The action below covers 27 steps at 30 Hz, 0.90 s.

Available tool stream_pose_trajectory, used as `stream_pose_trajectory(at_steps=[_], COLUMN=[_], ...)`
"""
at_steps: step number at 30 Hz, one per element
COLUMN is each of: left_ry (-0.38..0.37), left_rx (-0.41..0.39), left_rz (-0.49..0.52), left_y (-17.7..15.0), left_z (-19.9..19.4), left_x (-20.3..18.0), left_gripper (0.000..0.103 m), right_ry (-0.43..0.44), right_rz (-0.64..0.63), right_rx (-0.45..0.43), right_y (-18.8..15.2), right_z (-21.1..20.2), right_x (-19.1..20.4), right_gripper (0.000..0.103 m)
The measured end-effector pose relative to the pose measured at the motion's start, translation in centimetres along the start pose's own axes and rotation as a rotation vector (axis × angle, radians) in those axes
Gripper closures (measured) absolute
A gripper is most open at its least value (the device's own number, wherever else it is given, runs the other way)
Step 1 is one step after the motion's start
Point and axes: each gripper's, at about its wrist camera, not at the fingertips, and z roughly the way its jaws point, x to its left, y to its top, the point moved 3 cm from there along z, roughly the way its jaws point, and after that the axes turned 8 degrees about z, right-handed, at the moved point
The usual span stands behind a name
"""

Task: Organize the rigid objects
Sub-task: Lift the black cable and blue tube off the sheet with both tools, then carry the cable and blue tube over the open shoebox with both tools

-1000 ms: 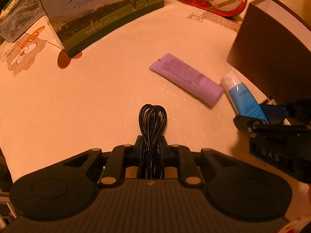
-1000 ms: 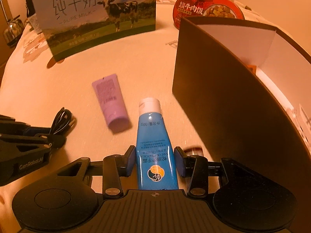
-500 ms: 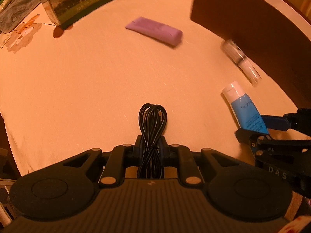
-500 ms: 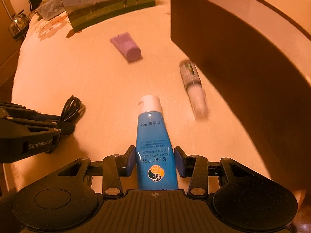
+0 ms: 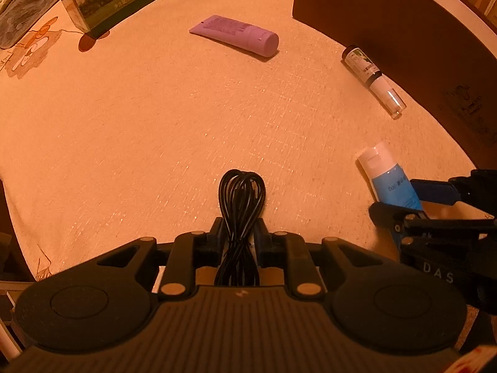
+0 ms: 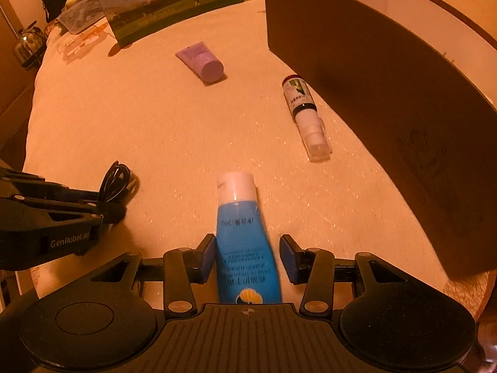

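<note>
Left gripper (image 5: 237, 233): jaws are clamping a coiled black cable (image 5: 240, 199), whose loop is sticking out ahead of the fingertips above the cloth.

Right gripper (image 6: 247, 255): jaws are standing apart on either side of the blue tube (image 6: 245, 236). The left pad appears to be touching the tube's side; a gap is showing at the right pad. Judgement: the tube is being released, or is not yet gripped; the views are not settling which. The tube is lying along the gripper's axis, white cap (image 6: 236, 185) pointing away. Whether it is resting fully on the tablecloth (image 5: 139, 118) cannot be told.

Farther out, a small bottle (image 6: 306, 118) with a clear cap is lying on its side, just beside the wall of the brown box (image 6: 388, 87). Beyond it, nearer the middle of the table, a purple tube (image 6: 200, 60) is lying flat, well apart from the box. A milk carton (image 6: 174, 3) is standing at the far edge.

Progress, as judged: early. No item is seen inside the box, though its interior is mostly hidden. The bottle and purple tube are lying loose; the blue tube and cable are at the grippers and not stowed. All four are remaining to be placed, presumably in the box.
</note>
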Motion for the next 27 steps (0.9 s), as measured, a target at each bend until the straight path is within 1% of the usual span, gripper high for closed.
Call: stream_pose_trajectory(at_steps=[2,4,10,13,19,25,27], left_ry=[0.002,0.009,0.029,0.025,0.003,-0.003,-0.007], left_rx=[0.003,0.004,0.002,0.001,-0.009,-0.032,-0.05], left_rz=[0.004,0.008,0.034,0.035,0.049,0.073,0.077], left_y=[0.1,0.1,0.2,0.4,1.0,2.2,2.7], left_z=[0.1,0.2,0.1,0.0,-0.5,-2.3,-3.2], left_x=[-0.1,-0.2,-0.7,-0.9,-1.8,-2.9,-3.2], left_gripper=[0.088,0.087,0.088,0.088,0.088,0.089,0.093], right_ry=[-0.005,-0.009,-0.007,-0.007,0.006,0.024,0.029], right_rz=[-0.017,-0.036,-0.041,-0.036,0.01,0.072,0.091], right_rx=[-0.009,-0.017,-0.02,-0.02,-0.022,-0.057,-0.077], right_y=[-0.1,-0.3,-0.6,-0.7,-0.4,0.1,0.4], right_z=[0.0,-0.1,-0.2,-0.4,-1.3,-3.5,-4.6], right_x=[0.2,0.3,0.4,0.4,-0.4,-1.5,-1.9], right_gripper=[0.062,0.066,0.067,0.068,0.068,0.068,0.068])
